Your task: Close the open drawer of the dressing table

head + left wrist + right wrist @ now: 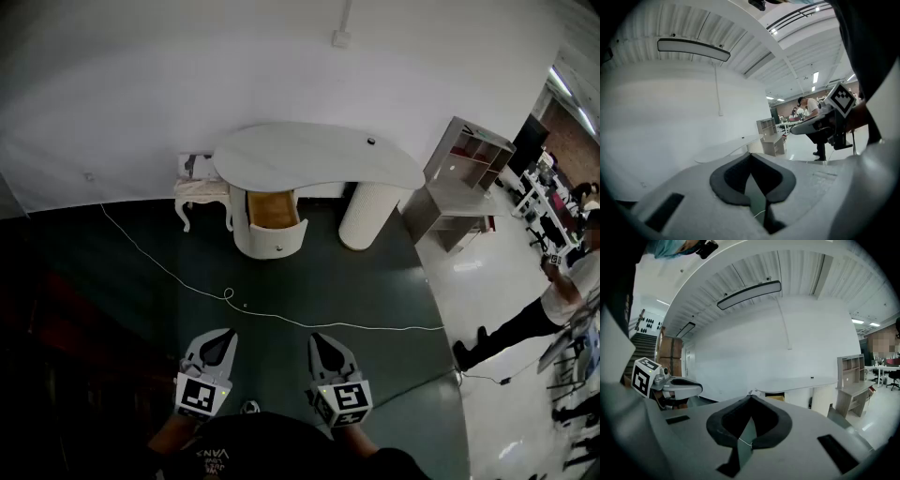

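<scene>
A white dressing table (pixel 319 156) with a curved top stands against the white wall, well ahead of me. Its drawer (pixel 274 211) is pulled out under the left end, showing a bare wooden inside and a rounded white front. My left gripper (pixel 214 339) and right gripper (pixel 323 341) are low in the head view, side by side, both shut and holding nothing, a good stretch of floor away from the table. The table top (pixel 729 146) also shows in the left gripper view, and the table (pixel 797 383) with its drawer (pixel 774 398) in the right gripper view.
A small white stool (pixel 201 194) stands left of the table. A white cable (pixel 281 314) runs across the dark green floor between me and the table. A grey shelf unit (pixel 461 183) stands to the right, and a person (pixel 553 300) stands at the far right.
</scene>
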A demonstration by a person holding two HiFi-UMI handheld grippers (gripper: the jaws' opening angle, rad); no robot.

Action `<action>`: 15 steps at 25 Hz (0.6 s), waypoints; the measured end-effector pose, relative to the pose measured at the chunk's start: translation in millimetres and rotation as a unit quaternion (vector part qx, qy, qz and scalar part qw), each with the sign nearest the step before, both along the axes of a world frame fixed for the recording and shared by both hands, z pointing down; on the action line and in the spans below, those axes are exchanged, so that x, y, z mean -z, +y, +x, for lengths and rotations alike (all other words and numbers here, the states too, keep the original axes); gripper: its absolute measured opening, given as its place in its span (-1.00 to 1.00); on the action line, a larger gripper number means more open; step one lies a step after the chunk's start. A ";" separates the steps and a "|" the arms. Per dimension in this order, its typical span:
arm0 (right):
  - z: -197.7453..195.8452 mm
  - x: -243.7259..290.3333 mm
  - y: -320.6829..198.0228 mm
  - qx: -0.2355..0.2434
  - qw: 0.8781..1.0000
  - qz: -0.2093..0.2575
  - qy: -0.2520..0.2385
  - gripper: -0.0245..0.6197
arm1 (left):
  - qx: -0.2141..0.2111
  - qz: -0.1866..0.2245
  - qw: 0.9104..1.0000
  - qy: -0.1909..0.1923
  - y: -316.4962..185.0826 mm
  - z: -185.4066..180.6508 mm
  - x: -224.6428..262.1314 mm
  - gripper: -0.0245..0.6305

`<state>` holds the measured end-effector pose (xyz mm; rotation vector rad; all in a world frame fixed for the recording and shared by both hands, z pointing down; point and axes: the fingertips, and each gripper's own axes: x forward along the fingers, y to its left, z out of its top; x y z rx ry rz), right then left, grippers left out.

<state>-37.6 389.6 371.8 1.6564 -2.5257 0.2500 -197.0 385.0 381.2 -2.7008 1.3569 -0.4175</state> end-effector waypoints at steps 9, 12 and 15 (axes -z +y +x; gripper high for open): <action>-24.3 -7.4 -4.6 -0.036 0.999 -0.003 -0.038 -0.62 | -0.025 0.001 1.000 0.011 -6.8 -35.4 -0.7 -0.86; -29.9 -6.7 -8.3 -0.049 0.998 0.002 -0.040 -0.61 | -0.021 0.002 1.000 0.018 -13.4 -50.1 -0.1 -0.86; -33.9 -8.7 -12.4 -0.046 0.998 -0.004 -0.036 -0.59 | -0.008 0.003 1.000 0.022 -16.1 -59.5 -0.4 -0.86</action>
